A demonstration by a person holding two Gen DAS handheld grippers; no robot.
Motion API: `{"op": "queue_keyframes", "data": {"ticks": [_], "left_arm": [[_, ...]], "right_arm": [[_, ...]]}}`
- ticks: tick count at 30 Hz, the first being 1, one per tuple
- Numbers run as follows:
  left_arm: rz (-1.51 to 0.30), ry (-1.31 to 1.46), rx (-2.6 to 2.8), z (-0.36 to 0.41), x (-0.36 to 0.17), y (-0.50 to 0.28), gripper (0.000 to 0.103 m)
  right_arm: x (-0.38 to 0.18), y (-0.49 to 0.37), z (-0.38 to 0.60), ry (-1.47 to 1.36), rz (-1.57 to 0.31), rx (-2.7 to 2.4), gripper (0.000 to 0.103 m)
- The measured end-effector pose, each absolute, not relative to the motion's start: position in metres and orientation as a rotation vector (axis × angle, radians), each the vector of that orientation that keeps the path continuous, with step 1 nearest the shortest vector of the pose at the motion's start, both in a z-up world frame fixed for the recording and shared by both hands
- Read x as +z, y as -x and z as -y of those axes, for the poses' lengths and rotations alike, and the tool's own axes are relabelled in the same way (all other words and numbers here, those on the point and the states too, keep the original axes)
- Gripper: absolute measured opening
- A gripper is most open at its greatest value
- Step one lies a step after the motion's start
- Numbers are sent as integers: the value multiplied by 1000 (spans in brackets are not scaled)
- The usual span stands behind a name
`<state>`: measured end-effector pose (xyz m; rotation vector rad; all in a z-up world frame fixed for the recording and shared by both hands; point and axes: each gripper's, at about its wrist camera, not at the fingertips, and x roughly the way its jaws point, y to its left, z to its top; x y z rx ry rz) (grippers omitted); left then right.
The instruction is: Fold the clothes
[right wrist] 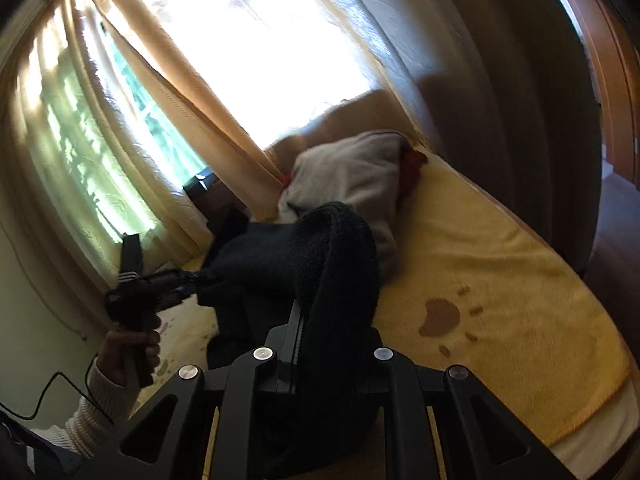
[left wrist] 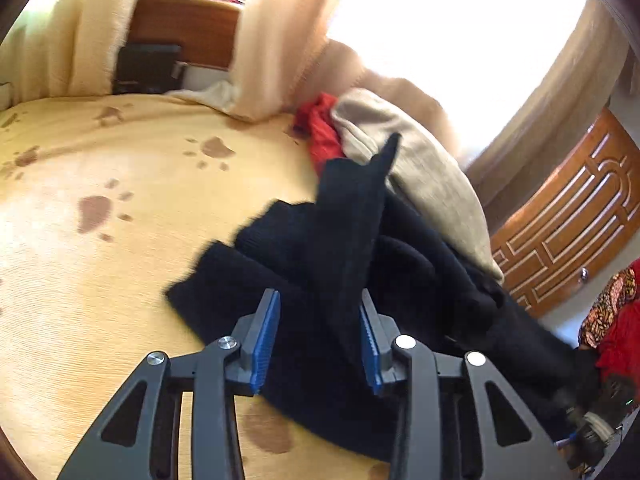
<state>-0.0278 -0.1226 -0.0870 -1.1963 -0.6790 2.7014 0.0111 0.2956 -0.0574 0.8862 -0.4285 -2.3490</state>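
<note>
A black knit garment (left wrist: pixel 340 240) lies crumpled on the yellow paw-print blanket (left wrist: pixel 100 280), against a beige garment (left wrist: pixel 420 168) and a red one (left wrist: pixel 320 132). My left gripper (left wrist: pixel 318 300) stands over it with a raised black fold between the blue pads (left wrist: pixel 266 340). Both pad faces show bare, so they are not pressing. In the right wrist view my right gripper (right wrist: pixel 316 316) is shut on the black garment (right wrist: pixel 280 256), which drapes over and hides its right finger. There a hand (right wrist: pixel 128 348) holds the left gripper (right wrist: pixel 204 278), its tips at the garment's far edge.
Cream curtains (left wrist: pixel 272 40) and a bright window back the bed. A wooden door (left wrist: pixel 568 220) stands to the right, a wooden cabinet (left wrist: pixel 188 28) and a dark box (left wrist: pixel 148 68) behind. Red patterned cloth (left wrist: pixel 616 312) sits at the right edge. The bed's edge (right wrist: pixel 580 420) runs lower right.
</note>
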Motion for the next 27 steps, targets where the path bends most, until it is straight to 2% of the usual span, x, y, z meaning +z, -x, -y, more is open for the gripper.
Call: {"op": "queue_keyframes", "data": {"ticks": [4,5,6,7,8,10,16,21,25,27], "left_arm": [[706,1201,2722,142,-85,20,44],[715,1202,2719,145,-86,19,49],[726,1204,2718,147,-88,19,52],[737,1205,2716,148,-90,19,60],[745,1208,2713,149,-92,19,69],[739,1216,2703,147,-93,17,81],[699,1252,2555,123,-102,27,82],[792,1151,2498,109,-107,45,82],[602,1071,2513,92,-100,61,82],[575,1056,2473,90,-97,68,81]], "right_arm": [[-82,-11,-306,-947,436,-2360,21],[-82,-10,-307,-944,432,-2366,29],[-82,-10,-308,-941,428,-2373,49],[-80,-9,-308,-924,420,-2402,64],[-77,-8,-308,-907,413,-2430,84],[-71,-6,-313,-869,406,-2469,85],[-43,3,-305,-762,285,-2496,85],[-38,35,-269,-800,112,-2393,85],[-54,49,-255,-870,107,-2313,85],[-58,47,-254,-876,105,-2301,85]]}}
